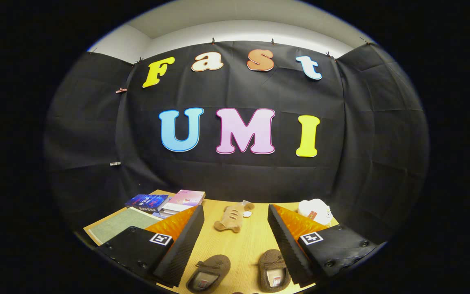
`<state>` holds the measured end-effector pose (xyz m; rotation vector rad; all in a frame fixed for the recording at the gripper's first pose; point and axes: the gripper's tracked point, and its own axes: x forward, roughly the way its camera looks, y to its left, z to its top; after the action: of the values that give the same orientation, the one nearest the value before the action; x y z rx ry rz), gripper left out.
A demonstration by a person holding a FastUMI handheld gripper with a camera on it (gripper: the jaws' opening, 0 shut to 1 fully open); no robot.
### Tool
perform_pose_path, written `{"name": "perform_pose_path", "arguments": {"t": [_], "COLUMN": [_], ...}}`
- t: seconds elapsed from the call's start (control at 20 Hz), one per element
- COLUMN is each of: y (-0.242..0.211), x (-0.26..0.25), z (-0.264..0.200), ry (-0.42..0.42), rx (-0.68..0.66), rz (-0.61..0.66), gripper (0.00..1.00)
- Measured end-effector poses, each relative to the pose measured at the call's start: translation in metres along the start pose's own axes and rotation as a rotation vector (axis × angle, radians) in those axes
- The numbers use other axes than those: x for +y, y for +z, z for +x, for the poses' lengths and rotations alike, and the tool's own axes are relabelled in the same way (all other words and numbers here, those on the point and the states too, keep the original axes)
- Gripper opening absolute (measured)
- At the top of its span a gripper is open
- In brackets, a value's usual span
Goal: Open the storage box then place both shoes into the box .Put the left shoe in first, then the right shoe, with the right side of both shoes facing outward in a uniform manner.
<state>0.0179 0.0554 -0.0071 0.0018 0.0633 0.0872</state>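
Note:
Two brown fuzzy shoes lie on the wooden table (235, 241) low between my fingers, toes pointing away from me. One shoe (209, 272) sits close to the left finger (180, 249). The other shoe (273, 270) lies against the inner side of the right finger (286, 245). My gripper (235, 245) hangs above the table, open wide, with nothing pressed between its fingers. The shoes' openings show pale insoles with a small label.
Beyond the fingers a tan plush toy (231, 217) lies mid-table. A white plush (315, 211) sits at the back right. Two books (165, 201) are stacked at the back left, and a green mat (121, 228) lies beside the left finger. The black cloth wall stands close behind.

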Motion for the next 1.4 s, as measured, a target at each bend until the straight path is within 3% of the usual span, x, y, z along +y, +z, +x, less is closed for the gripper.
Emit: {"name": "perform_pose_path", "arguments": {"t": [0.2, 0.5, 0.9, 1.15, 1.4], "y": [-0.021, -0.078, -0.152, -0.175, -0.208], "x": [0.011, 0.067, 0.157, 0.206, 0.235], "z": [0.007, 0.015, -0.016, -0.031, -0.041], "ry": [0.057, 0.271, 0.536, 0.691, 0.772], "rx": [0.071, 0.273, 0.517, 0.634, 0.759], "rz": [0.030, 0.159, 0.284, 0.531, 0.669], "gripper": [0.97, 0.99, 0.99, 0.98, 0.98]}}
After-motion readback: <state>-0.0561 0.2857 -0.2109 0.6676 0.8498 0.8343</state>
